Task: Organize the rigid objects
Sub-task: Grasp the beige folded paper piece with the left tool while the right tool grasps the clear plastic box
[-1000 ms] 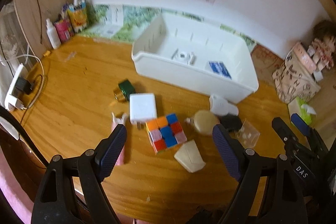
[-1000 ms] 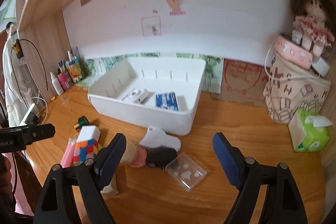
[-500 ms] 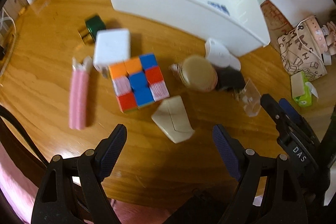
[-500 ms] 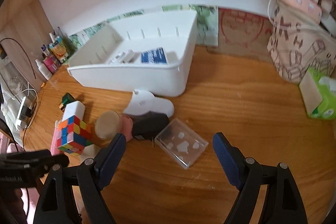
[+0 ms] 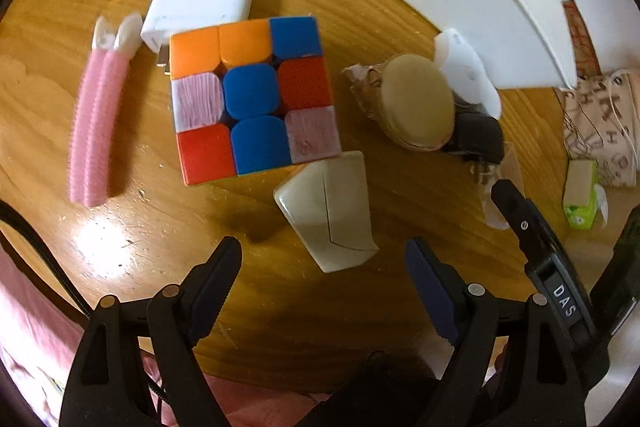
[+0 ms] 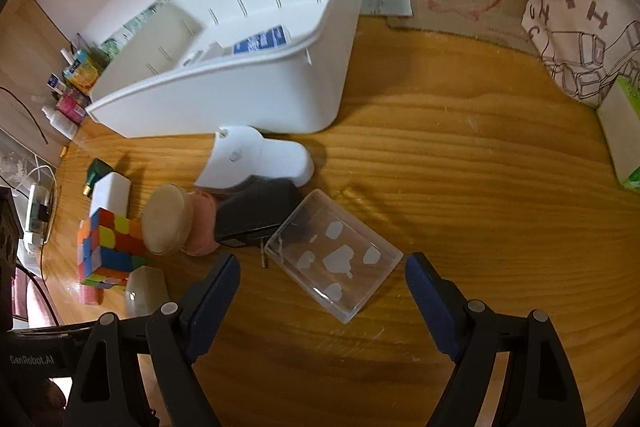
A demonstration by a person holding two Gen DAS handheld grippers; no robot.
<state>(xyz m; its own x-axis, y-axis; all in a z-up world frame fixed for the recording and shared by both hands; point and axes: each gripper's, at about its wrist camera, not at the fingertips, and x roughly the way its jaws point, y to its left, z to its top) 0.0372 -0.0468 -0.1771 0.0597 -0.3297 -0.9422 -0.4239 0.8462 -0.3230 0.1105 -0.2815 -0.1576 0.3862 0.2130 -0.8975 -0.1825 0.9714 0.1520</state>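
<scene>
Left wrist view: with both grippers' fingers point(image 5: 224, 267) spread and empty, we centre the left gripper point(image 5: 322, 269) on the beige wedge point(image 5: 332, 211) at 12 o'clock before clamping.

**Both grippers spread wide, pitched steeply down**

The left gripper point(image 5: 323, 259) points steeply down toward the worktop point(image 5: 120, 247), its two dark-padded fingers point(image 5: 218, 281) spread wide with nothing gripped between them. The right gripper point(image 6: 322, 275) is tilted down likewise, its fingers point(image 6: 430, 297) equally parted and holding nothing. In the left wrist view the right gripper's black body shows at the right edge, close beside the left.
</scene>
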